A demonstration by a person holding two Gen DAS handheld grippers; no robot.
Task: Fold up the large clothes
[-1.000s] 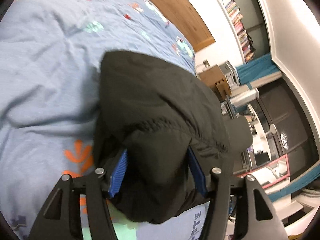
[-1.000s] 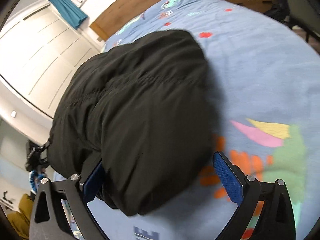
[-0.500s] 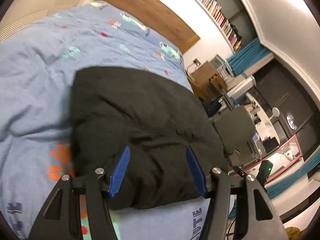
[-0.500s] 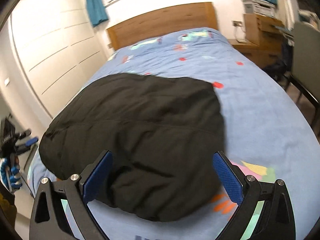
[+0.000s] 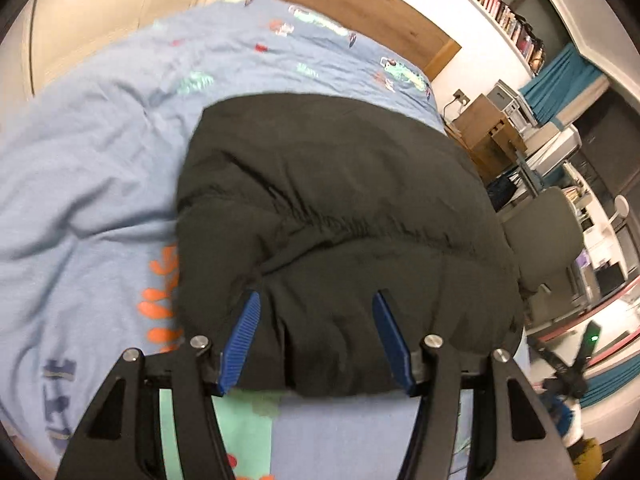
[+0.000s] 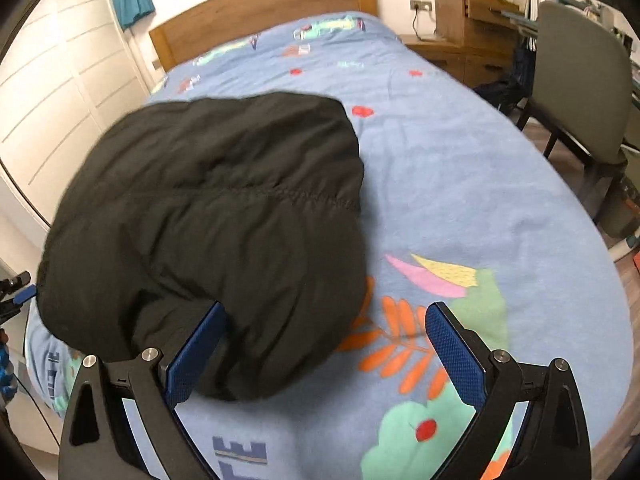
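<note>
Black puffer jacket [image 5: 340, 208] lies bundled on the blue patterned duvet [image 6: 460, 184], near the foot. It looks soft, puffy, light and likely slippery; best taken at a hem corner. Left gripper [image 5: 316, 340] and right gripper [image 6: 324, 356] both spread, empty. Sleeves, zip and underside are hidden.

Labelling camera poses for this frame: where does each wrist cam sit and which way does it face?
Left wrist: on the left gripper, low at the bed's foot, facing the headboard; fingers open, astride the near edge of the folded black padded jacket.
Right wrist: on the right gripper, same heading; fingers open, wider, at the jacket's right near corner.
Shared: jacket, blue patterned duvet, wooden headboard, grey chair.
</note>
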